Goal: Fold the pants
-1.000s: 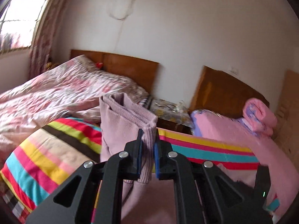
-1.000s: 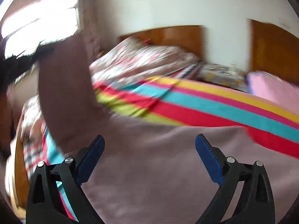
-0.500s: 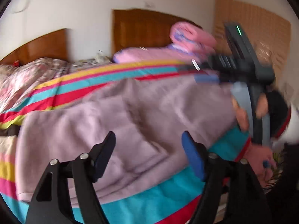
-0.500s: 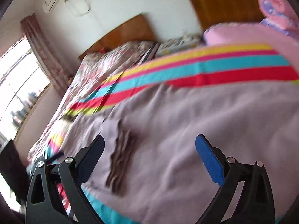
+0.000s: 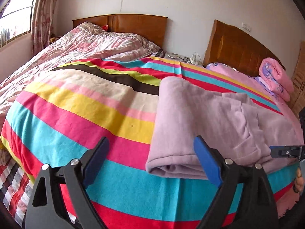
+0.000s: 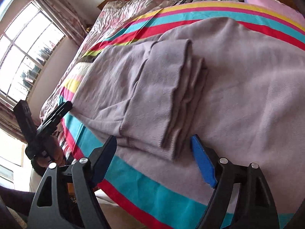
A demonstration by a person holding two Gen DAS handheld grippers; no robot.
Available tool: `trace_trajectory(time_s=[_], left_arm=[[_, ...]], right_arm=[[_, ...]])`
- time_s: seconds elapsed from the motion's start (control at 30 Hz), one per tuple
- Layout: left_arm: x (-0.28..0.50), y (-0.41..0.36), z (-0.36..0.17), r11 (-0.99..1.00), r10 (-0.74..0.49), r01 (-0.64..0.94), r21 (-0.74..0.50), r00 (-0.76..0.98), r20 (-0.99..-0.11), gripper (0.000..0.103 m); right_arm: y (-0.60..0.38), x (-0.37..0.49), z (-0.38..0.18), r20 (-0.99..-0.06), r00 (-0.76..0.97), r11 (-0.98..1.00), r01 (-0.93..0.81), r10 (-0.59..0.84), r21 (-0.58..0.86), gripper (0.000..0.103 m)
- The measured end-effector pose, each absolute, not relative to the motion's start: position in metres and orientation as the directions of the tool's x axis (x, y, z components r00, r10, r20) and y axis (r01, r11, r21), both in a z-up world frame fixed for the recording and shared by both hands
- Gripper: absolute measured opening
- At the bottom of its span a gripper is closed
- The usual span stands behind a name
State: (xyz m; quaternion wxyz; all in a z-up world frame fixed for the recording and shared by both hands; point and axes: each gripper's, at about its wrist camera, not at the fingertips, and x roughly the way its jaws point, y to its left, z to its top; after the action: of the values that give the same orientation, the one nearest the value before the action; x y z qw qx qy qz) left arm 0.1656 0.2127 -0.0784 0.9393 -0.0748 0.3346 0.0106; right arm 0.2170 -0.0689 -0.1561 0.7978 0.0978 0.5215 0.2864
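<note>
The pants (image 5: 209, 118) lay folded over on the striped blanket (image 5: 85, 114), near its front edge, where a second before I had held their doubled cloth up above it. My left gripper (image 5: 150, 160) had let go; its jaws had just swung wide and stood empty at the fold's near corner. My right gripper (image 6: 152, 156), wide too, had just begun closing around the layered cuffs (image 6: 177, 114) without pinching them. I judged one fold done, another due.
</note>
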Motion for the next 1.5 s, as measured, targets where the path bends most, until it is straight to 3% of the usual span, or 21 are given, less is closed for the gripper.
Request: trace_trajectory(time_s=[0.2, 0.37, 0.5, 0.57, 0.67, 0.83, 1.0, 1.1, 1.13, 1.17, 1.2, 1.33, 1.5], left_arm=[[0.158, 0.210, -0.090, 0.992, -0.062, -0.021, -0.123, 0.775, -0.629, 0.094], [0.154, 0.217, -0.096, 0.990, -0.078, -0.012, -0.137, 0.770, -0.633, 0.096], [0.153, 0.217, -0.098, 0.990, -0.081, -0.012, -0.139, 0.767, -0.637, 0.096], [0.153, 0.215, -0.099, 0.991, -0.079, -0.010, -0.135, 0.766, -0.638, 0.097], [0.155, 0.214, -0.099, 0.992, -0.076, -0.009, -0.127, 0.763, -0.642, 0.097], [0.152, 0.207, -0.081, 0.997, -0.052, 0.000, -0.083, 0.788, -0.614, 0.097], [0.153, 0.197, -0.067, 0.998, -0.061, 0.030, -0.062, 0.807, -0.587, 0.100], [0.166, 0.185, -0.084, 1.000, 0.005, 0.014, 0.024, 0.766, -0.642, 0.101], [0.171, 0.182, -0.092, 0.998, 0.036, 0.008, 0.062, 0.747, -0.664, 0.101], [0.173, 0.180, -0.095, 0.996, 0.052, 0.008, 0.085, 0.735, -0.676, 0.101], [0.173, 0.180, -0.097, 0.995, 0.062, 0.011, 0.102, 0.731, -0.680, 0.101], [0.167, 0.181, -0.072, 0.993, 0.082, -0.008, 0.120, 0.771, -0.632, 0.101], [0.191, 0.162, -0.026, 0.993, -0.034, 0.094, 0.073, 0.811, -0.584, 0.102]], right_arm=[[-0.078, 0.239, -0.158, -0.708, 0.305, 0.771, -0.239, 0.637, 0.591, 0.073], [-0.093, 0.246, -0.168, -0.679, 0.326, 0.746, -0.158, 0.658, 0.647, 0.035], [-0.087, 0.241, -0.166, -0.693, 0.343, 0.769, -0.190, 0.634, 0.610, 0.029], [-0.083, 0.238, -0.159, -0.698, 0.375, 0.791, -0.224, 0.610, 0.570, 0.018], [-0.085, 0.228, -0.139, -0.684, 0.437, 0.811, -0.269, 0.584, 0.520, 0.013], [-0.089, 0.216, -0.103, -0.661, 0.531, 0.847, -0.309, 0.531, 0.432, 0.013], [-0.092, 0.223, -0.147, -0.752, 0.436, 0.870, -0.247, 0.493, 0.427, 0.013], [-0.093, 0.224, -0.153, -0.754, 0.431, 0.868, -0.229, 0.496, 0.440, 0.023], [-0.096, 0.224, -0.150, -0.758, 0.433, 0.873, -0.230, 0.488, 0.431, 0.034], [-0.099, 0.223, -0.143, -0.755, 0.460, 0.884, -0.228, 0.468, 0.408, 0.052], [-0.100, 0.221, -0.136, -0.749, 0.490, 0.895, -0.226, 0.446, 0.386, 0.057], [-0.089, 0.225, -0.103, -0.688, 0.592, 0.905, -0.326, 0.421, 0.273, 0.058], [-0.042, 0.258, -0.102, -0.677, 0.595, 0.873, -0.463, 0.432, 0.150, 0.058]])
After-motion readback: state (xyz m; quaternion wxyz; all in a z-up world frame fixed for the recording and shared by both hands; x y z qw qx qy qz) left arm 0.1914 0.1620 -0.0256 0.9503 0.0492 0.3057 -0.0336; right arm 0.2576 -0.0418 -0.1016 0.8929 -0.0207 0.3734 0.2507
